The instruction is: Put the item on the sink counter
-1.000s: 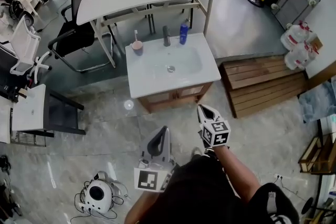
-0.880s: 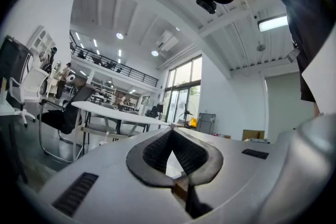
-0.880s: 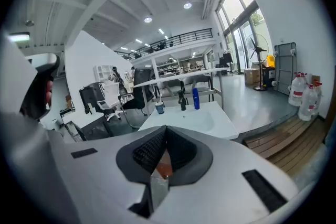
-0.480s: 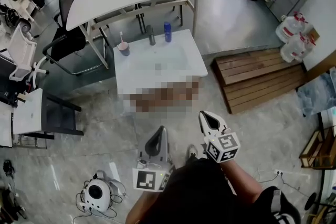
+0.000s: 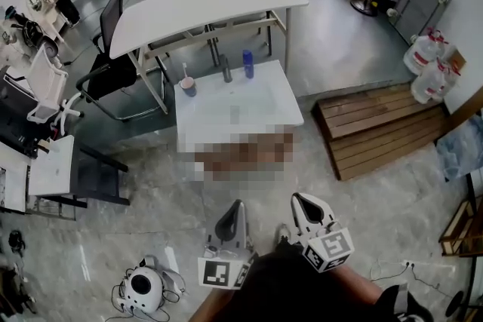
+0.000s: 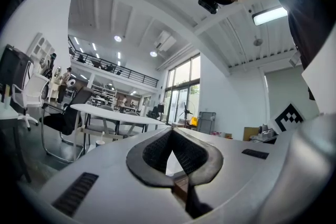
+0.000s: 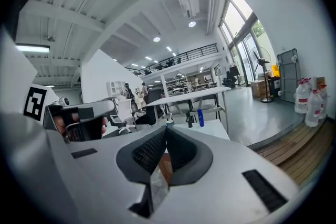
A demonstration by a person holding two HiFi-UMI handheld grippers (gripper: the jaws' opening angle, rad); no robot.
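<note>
My left tongs point(image 5: 236, 206) and right tongs point(image 5: 300, 201) are both shut, with no item I can make out in either, well short of the sink bench point(image 5: 283, 105), so I should walk up squarely and aim for its bare front, clear of the bottle point(image 5: 247, 64).

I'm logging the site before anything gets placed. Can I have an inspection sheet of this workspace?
Surface: white sink counter; the basin area is partly mosaicked.
Job's things: cup with toothbrush, faucet and blue bottle along the counter's far edge; no item seen in either gripper.
Clutter: nothing seen.
Grippers: left gripper and right gripper both shut, nothing between the fingers, short of the counter.
Cables: leads round a white device on the floor.
Surroundings: white table, black chair, wooden pallet, water jugs.
</note>
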